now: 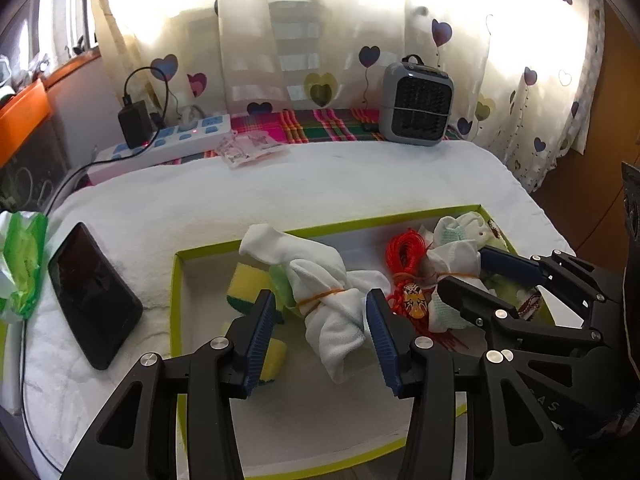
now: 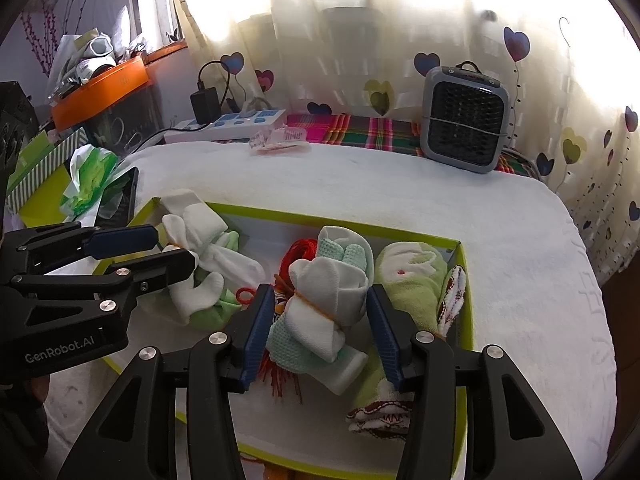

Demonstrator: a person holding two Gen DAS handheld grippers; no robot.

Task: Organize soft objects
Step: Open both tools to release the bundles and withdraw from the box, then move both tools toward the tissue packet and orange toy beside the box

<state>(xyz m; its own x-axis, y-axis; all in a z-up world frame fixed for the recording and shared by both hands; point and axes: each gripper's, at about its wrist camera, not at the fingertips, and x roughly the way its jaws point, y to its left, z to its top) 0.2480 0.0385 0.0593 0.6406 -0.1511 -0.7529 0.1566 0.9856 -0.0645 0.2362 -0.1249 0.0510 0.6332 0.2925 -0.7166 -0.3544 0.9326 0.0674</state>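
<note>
In the left wrist view, the left gripper (image 1: 322,330) fills the lower middle of the frame, its jaws standing open on either side of a white cloth bundle (image 1: 324,292) tied round the middle with an orange rubber band (image 1: 320,295); the blue pads (image 1: 262,336) flank the bundle and a gap shows on each side, so they do not press on it. The bundle lies inside a shallow green-rimmed box (image 1: 176,300) that sits on a white towel (image 1: 280,184) spread over the worktop. Just left of the bundle, also in the box, lies a yellow-and-green sponge (image 1: 248,280), and to its right a coil of red cord (image 1: 404,252). At the right of that frame the right gripper (image 1: 472,276) reaches in over a second bundle. In the right wrist view, the right gripper (image 2: 320,330) sits at the lower middle, its jaws likewise open around a white and mint cloth bundle (image 2: 332,300) bound with an orange band, with narrow gaps between pads and cloth. To the right of it in the box lies a light green rolled cloth (image 2: 412,280). A black phone (image 1: 94,296) rests on the towel at the left of the left wrist view, and a grey fan heater (image 1: 416,104) stands in the upper right by the heart-print curtain (image 1: 256,40).
</note>
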